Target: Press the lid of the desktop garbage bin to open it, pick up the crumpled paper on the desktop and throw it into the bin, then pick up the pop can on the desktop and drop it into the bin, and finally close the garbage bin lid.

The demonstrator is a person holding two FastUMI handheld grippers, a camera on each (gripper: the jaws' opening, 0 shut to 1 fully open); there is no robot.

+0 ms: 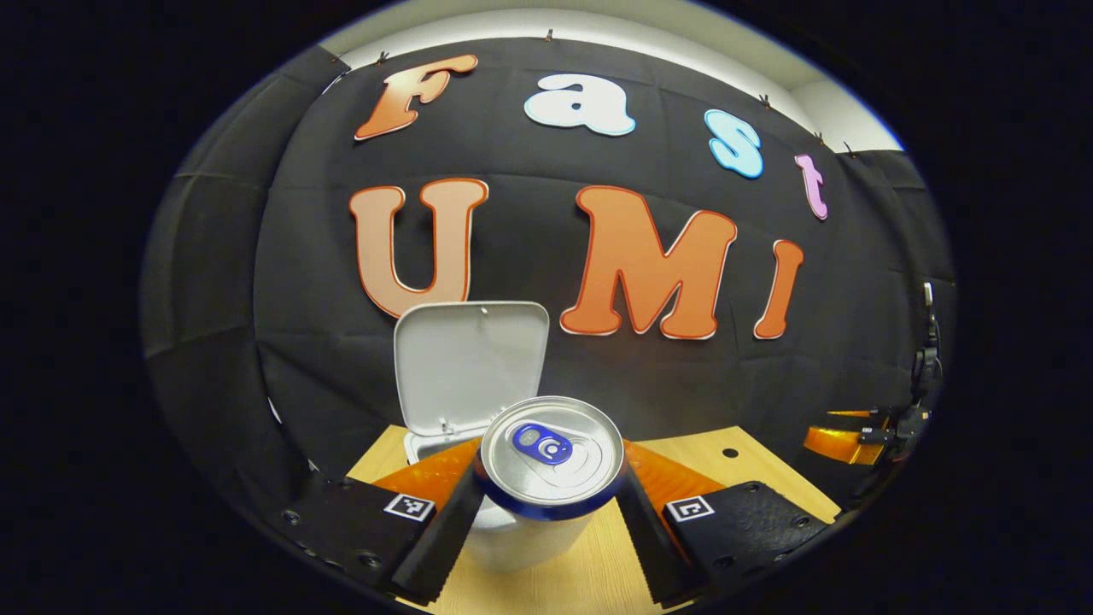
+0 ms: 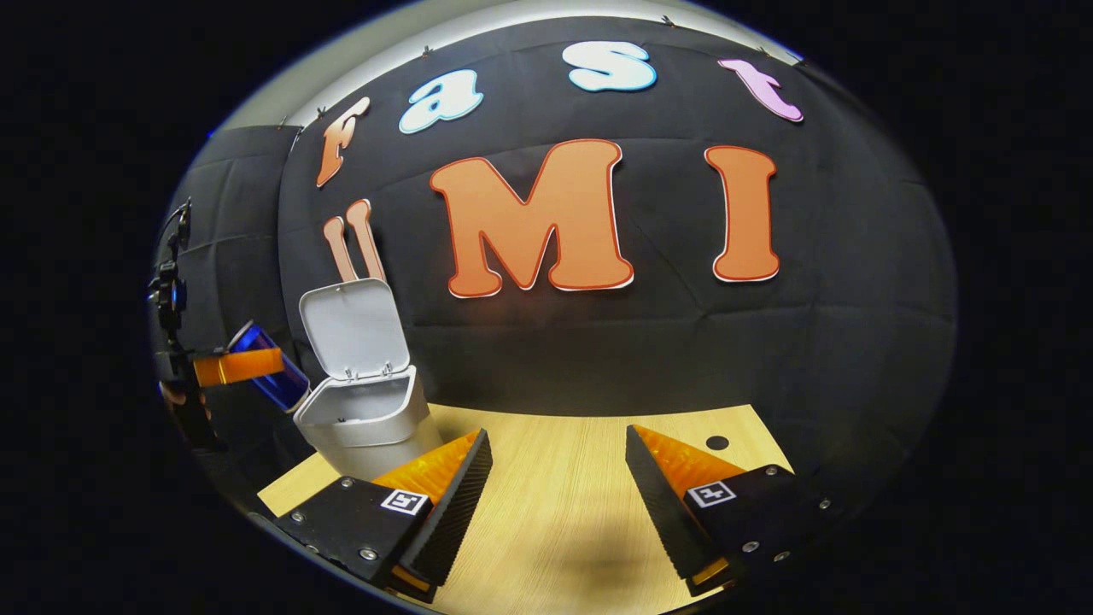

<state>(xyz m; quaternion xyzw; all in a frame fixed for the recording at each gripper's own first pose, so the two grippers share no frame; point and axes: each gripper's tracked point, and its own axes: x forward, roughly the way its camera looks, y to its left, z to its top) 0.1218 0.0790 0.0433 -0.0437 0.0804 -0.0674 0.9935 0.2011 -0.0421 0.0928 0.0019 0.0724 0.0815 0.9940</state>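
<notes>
Jaws of the left gripper (image 1: 548, 504) are clamped on the pop can (image 1: 551, 457), one finger pressing each side of its body just under the rim. In the left gripper view the can's silver top and pull tab face the camera, so its long axis runs roughly along the fingers, pointing forward. From the right gripper view the same can (image 2: 269, 373) appears tilted, held in the air off the surface, just beside the bin's open mouth on the side away from the right gripper.

Directly beyond the can in the left gripper view sits the garbage bin (image 1: 521, 542), its pale body showing under the can and a corner of its opening to the can's left. The lid (image 1: 471, 363) stands raised behind it, hinged at the far edge. So the drop target lies ahead and below; the can likely needs carrying a little further forward over the opening before release. I cannot see whether the crumpled paper lies inside.

The right gripper (image 2: 555, 487) hangs with its jaws spread and empty above the bare wooden surface (image 2: 555, 530), beside the bin (image 2: 367, 427) but apart from it; the left is plainly the nearer one for the drop.
</notes>
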